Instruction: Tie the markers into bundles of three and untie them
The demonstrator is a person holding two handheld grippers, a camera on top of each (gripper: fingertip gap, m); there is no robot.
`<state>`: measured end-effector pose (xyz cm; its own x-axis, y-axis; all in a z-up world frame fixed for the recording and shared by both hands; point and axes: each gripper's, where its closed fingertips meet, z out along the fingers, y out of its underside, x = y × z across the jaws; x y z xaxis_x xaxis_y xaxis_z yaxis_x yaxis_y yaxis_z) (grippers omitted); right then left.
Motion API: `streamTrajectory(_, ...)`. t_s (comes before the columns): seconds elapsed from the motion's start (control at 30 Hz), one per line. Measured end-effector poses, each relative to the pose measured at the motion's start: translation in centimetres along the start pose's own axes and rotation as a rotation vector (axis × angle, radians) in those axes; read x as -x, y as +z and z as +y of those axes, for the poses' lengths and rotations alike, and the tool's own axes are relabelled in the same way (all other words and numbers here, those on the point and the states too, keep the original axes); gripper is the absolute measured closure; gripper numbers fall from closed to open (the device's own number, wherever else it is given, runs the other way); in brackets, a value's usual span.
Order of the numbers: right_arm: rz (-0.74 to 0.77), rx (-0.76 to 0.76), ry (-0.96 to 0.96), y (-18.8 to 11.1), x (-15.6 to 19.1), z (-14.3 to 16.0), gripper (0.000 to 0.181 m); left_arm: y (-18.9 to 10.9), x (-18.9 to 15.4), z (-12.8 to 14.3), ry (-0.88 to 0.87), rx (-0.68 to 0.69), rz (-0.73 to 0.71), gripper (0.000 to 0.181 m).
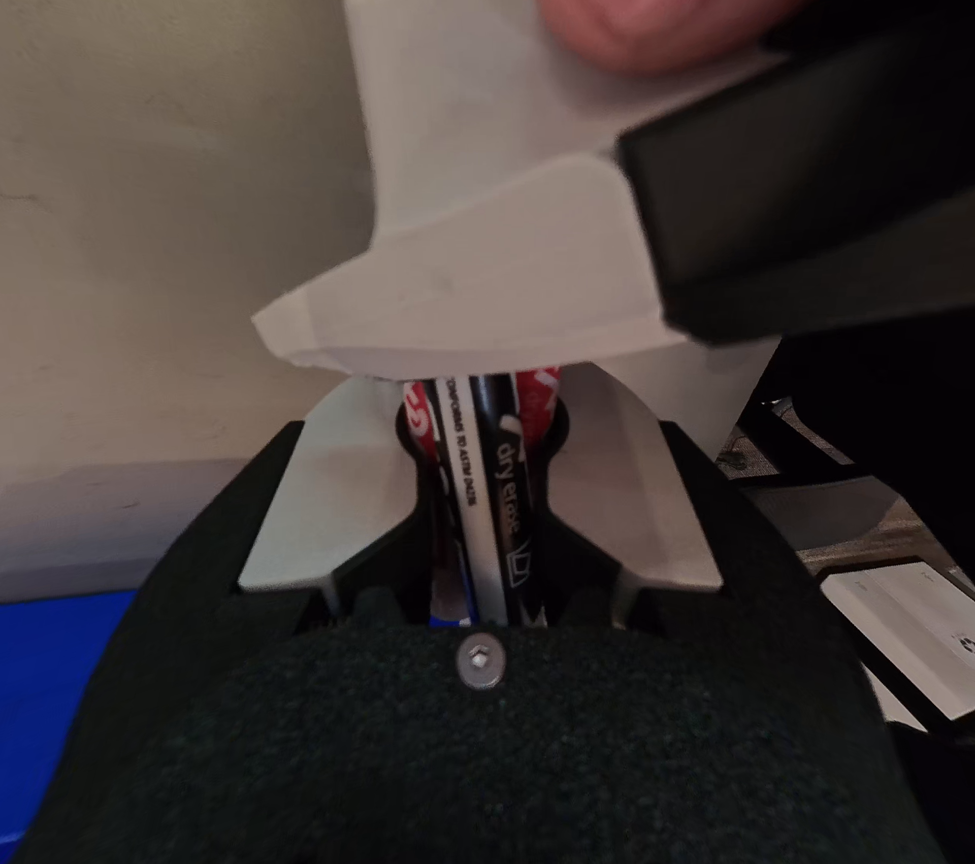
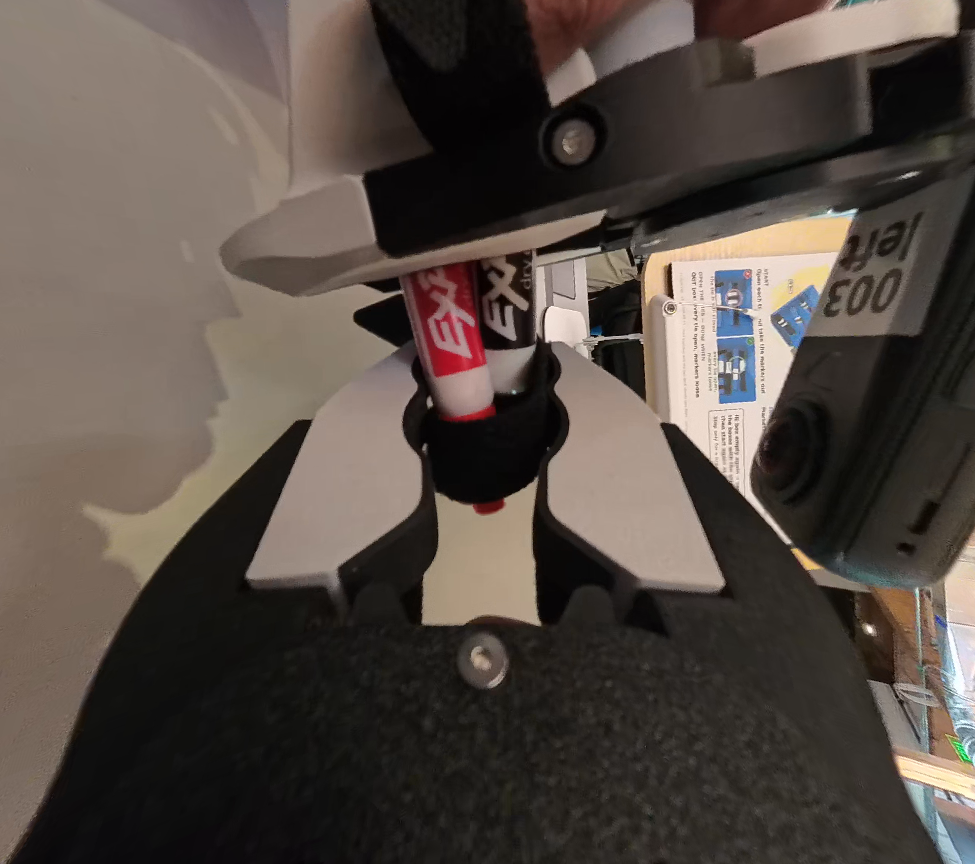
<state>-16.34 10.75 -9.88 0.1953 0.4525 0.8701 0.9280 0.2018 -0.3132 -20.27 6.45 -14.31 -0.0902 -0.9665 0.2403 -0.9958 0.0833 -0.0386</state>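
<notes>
Left wrist view is showing a plain beige wall filling everything from 9 to 12 o'clock, with a blue surface peeking in at 8 o'clock. The left gripper is clamping its matte white fingers on the markers, red and black barrels bunched at centre. At 1 o'clock the right gripper is crowding in, smooth white plastic plus black block. Over in the right wrist view, the right gripper is squeezing a fuzzy black strap wrapped round the marker ends, and an instruction sheet is sitting at 3 o'clock.
</notes>
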Motion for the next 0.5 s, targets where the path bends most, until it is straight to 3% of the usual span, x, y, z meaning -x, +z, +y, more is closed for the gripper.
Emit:
streamTrajectory(0.33,-0.077,0.074,-0.007,0.7,1.2,0.9,0.106,-0.1,-0.6,-0.2,0.021,-0.011,0.016,0.140)
streamTrajectory(0.5,-0.108,0.050,-0.007,0.0,1.3,0.4,0.104,-0.2,-0.4,0.0,0.010,-0.015,0.018,0.140)
